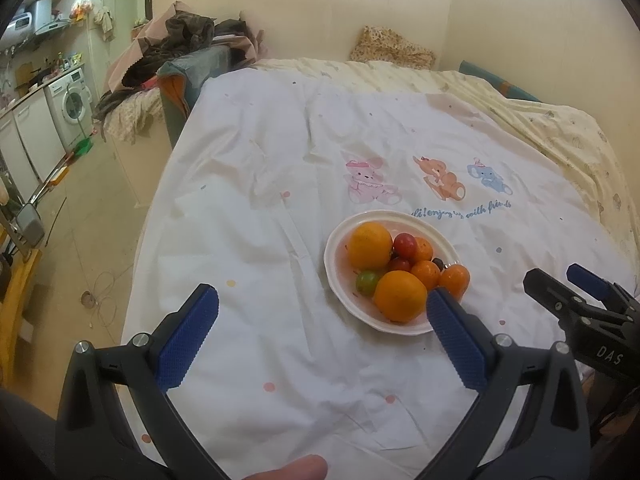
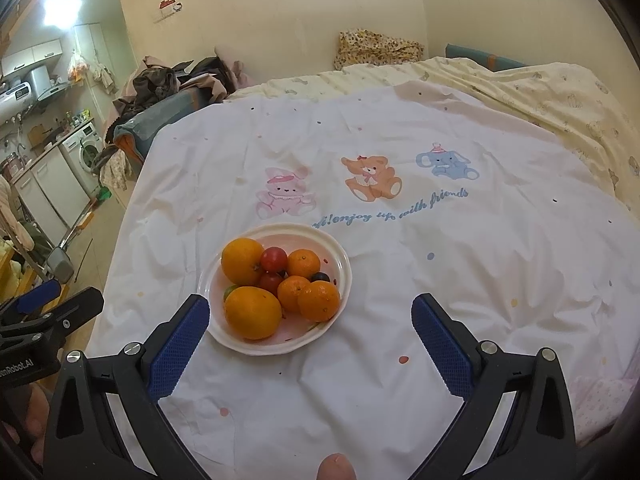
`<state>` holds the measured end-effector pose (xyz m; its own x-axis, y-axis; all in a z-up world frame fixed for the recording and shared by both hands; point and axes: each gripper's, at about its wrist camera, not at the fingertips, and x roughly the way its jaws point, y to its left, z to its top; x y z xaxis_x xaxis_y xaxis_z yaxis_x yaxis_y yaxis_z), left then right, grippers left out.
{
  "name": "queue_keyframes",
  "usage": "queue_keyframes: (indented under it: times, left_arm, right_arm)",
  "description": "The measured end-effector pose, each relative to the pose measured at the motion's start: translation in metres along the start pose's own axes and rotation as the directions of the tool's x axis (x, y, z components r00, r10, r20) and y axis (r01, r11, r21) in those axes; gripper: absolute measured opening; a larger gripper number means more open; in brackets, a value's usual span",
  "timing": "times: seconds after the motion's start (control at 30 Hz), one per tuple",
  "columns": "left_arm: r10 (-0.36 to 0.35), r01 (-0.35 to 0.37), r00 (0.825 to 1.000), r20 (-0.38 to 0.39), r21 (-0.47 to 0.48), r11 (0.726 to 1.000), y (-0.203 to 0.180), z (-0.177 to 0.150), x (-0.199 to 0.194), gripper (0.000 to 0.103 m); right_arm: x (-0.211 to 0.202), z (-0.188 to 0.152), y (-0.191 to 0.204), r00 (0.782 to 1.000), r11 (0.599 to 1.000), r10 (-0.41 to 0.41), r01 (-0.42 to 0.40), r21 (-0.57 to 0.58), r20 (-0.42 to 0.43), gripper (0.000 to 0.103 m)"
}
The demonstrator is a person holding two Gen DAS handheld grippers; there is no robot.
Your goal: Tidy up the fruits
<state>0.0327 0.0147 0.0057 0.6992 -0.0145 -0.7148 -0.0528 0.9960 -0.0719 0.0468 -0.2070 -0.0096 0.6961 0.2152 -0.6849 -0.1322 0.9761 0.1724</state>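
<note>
White bedsheet (image 2: 440,280) bare around fruit plate (image 2: 344,264); both grippers' fingers (image 1: 188,340) wide, empty.

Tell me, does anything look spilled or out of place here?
Nothing spilled: all the fruit sits piled in the white bowl on the wrinkled sheet. One green fruit is half buried under the oranges.
</note>
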Motion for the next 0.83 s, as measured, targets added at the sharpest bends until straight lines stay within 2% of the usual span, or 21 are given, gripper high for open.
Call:
queue_keyframes:
  times: [0.83]
  left_arm:
    - [-0.002,0.002,1.0,0.0,-0.005,1.0,0.0008,-0.0006,-0.0003,0.103]
  right_arm:
    - [-0.0045,0.002,0.0024,1.0,1.0,-0.008,0.008,-0.02,0.006,0.103]
